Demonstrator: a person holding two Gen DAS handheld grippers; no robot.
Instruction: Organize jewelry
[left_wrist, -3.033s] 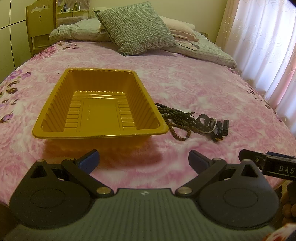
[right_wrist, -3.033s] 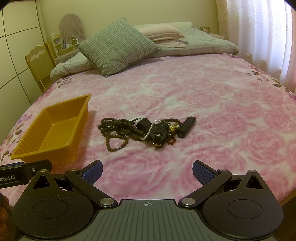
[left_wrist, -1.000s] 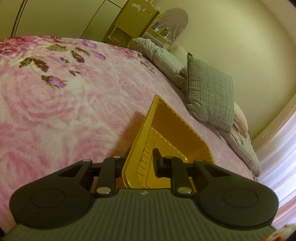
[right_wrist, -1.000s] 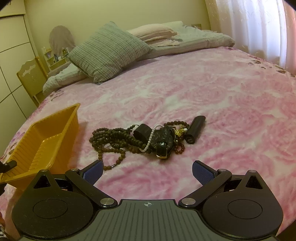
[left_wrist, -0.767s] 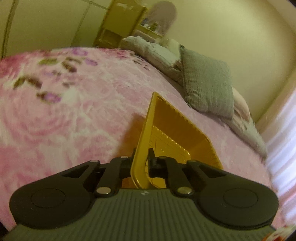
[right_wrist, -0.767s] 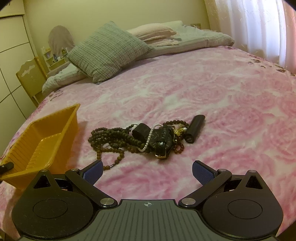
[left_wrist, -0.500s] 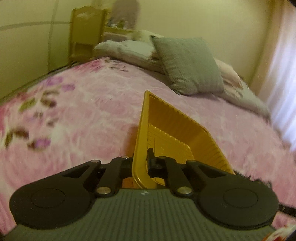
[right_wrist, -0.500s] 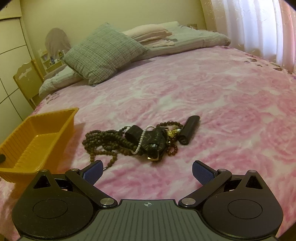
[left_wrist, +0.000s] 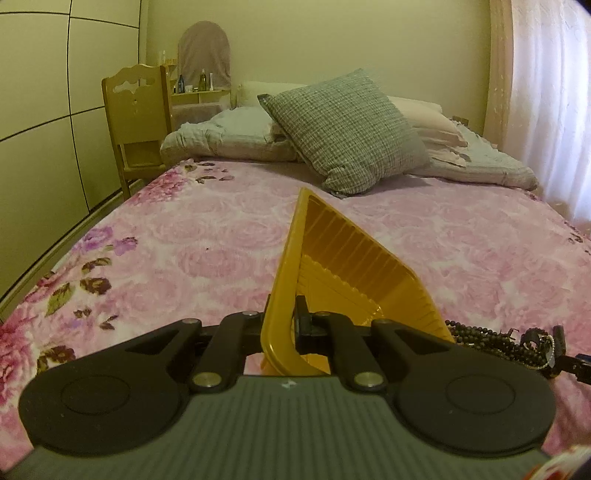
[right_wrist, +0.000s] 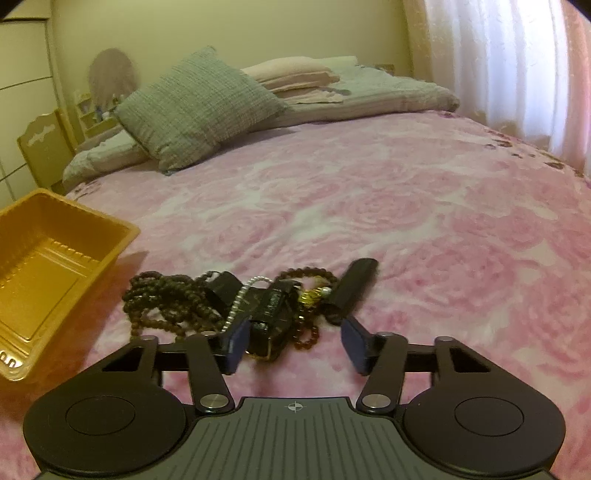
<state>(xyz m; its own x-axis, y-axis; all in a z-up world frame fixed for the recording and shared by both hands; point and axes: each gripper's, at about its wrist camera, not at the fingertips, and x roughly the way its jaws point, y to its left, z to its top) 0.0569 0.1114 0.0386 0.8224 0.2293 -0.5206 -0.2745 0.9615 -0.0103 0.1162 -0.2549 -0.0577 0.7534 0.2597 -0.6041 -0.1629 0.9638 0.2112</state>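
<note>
A yellow plastic tray (left_wrist: 351, 273) stands on the pink flowered bedspread, and my left gripper (left_wrist: 284, 325) is shut on its near rim. The tray (right_wrist: 55, 240) is empty and sits at the left of the right wrist view. Beside it lies a tangled jewelry pile (right_wrist: 258, 302): dark bead strands (right_wrist: 166, 299), a pearl strand (right_wrist: 240, 295), a black cylinder (right_wrist: 351, 284) and red beads (right_wrist: 306, 336). My right gripper (right_wrist: 295, 343) is low over the pile's near edge with its jaws closing. The black piece and red beads lie between its blue pads (right_wrist: 354, 343), which do not press on them.
A checked cushion (left_wrist: 347, 133), pillows and folded bedding lie at the head of the bed. A wooden chair (left_wrist: 136, 122) stands at the back left beside a wardrobe wall. White curtains (right_wrist: 517, 74) hang on the right. In the left wrist view the jewelry pile (left_wrist: 498, 343) lies right of the tray.
My left gripper closed on the tray's rim, rose and rolled until the view came level. My right gripper moved in low over the jewelry pile and its jaws narrowed from wide open.
</note>
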